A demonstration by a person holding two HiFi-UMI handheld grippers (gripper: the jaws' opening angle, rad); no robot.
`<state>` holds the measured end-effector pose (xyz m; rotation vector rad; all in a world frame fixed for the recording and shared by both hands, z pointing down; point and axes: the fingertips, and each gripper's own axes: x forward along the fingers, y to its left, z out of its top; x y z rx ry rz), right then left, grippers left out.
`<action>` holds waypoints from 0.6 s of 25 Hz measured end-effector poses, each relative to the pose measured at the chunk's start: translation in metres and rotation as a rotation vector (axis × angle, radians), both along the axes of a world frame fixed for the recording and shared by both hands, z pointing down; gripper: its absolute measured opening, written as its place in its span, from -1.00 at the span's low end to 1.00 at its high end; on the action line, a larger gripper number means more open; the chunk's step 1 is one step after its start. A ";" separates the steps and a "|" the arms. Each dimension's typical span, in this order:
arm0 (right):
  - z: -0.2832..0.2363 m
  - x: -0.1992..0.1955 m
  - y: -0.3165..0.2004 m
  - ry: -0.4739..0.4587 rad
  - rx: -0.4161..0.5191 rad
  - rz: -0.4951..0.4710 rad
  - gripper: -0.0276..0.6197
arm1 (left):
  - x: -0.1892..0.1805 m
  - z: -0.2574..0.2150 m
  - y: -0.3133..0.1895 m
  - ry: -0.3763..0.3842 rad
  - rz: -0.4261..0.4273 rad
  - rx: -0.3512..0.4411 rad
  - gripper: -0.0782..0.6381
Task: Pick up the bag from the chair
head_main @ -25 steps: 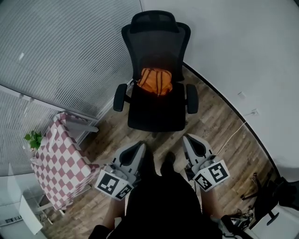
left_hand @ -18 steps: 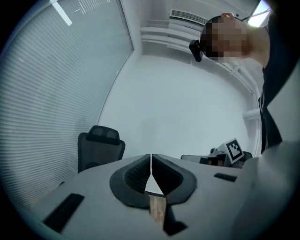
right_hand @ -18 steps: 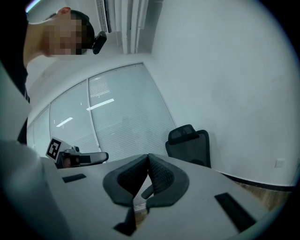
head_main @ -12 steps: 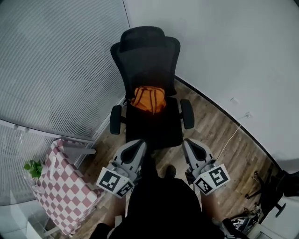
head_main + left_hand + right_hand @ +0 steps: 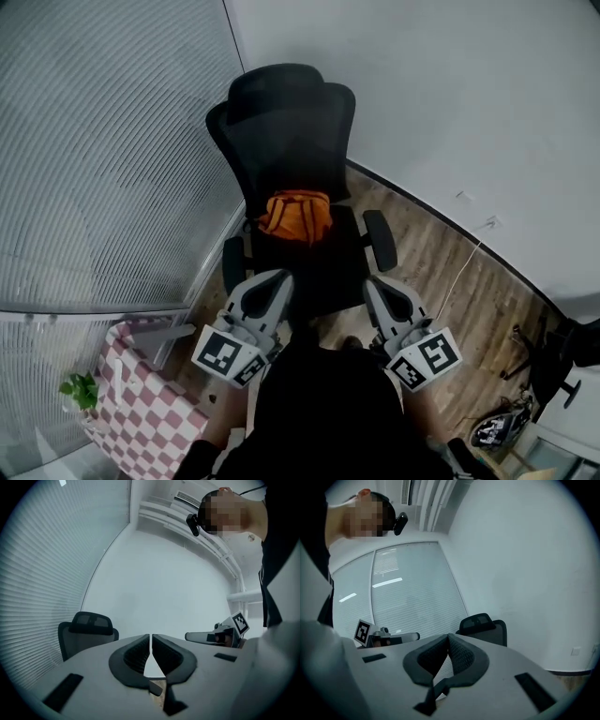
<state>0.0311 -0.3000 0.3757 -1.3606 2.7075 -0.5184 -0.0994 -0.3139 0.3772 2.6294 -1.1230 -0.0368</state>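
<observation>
An orange bag lies on the seat of a black office chair, against its backrest, in the head view. My left gripper is held low in front of the chair's seat edge, shut and empty. My right gripper is level with it to the right, also shut and empty. Both stay short of the bag. In the left gripper view only the chair's headrest shows above my left gripper. The right gripper view shows the chair's top past my right gripper; the bag is hidden in both.
Window blinds fill the left side and a white wall the right, meeting behind the chair. A red-and-white checkered table with a small plant stands at lower left. A cable and dark gear lie on the wood floor at right.
The view has moved closer to the chair; chair and bag now sit nearer my grippers. The checkered table has slid toward the lower left. Both grippers stay shut.
</observation>
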 end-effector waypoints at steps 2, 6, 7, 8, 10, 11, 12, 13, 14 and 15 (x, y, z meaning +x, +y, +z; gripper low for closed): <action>0.003 -0.012 -0.008 0.005 -0.011 0.018 -0.85 | -0.012 0.007 -0.015 0.008 0.015 -0.011 -0.68; 0.015 -0.031 -0.022 0.015 -0.042 0.061 -0.85 | -0.031 0.027 -0.046 0.009 0.040 -0.035 -0.68; 0.019 -0.035 -0.025 0.019 -0.052 0.071 -0.85 | -0.034 0.035 -0.054 -0.001 0.045 -0.040 -0.68; 0.023 -0.040 -0.028 0.022 -0.062 0.078 -0.85 | -0.037 0.045 -0.062 -0.017 0.050 -0.045 -0.68; 0.029 -0.047 -0.032 0.027 -0.088 0.086 -0.85 | -0.039 0.066 -0.075 -0.060 0.058 -0.058 -0.68; 0.033 -0.049 -0.033 0.031 -0.104 0.088 -0.85 | -0.040 0.078 -0.081 -0.082 0.061 -0.068 -0.68; 0.038 -0.051 -0.034 0.036 -0.121 0.091 -0.85 | -0.041 0.090 -0.087 -0.102 0.062 -0.078 -0.68; 0.043 -0.051 -0.035 0.042 -0.140 0.094 -0.85 | -0.042 0.102 -0.093 -0.117 0.061 -0.088 -0.68; 0.049 -0.051 -0.037 0.047 -0.158 0.098 -0.85 | -0.043 0.114 -0.100 -0.128 0.057 -0.100 -0.67; 0.054 -0.051 -0.038 0.052 -0.173 0.103 -0.85 | -0.044 0.124 -0.108 -0.135 0.054 -0.113 -0.67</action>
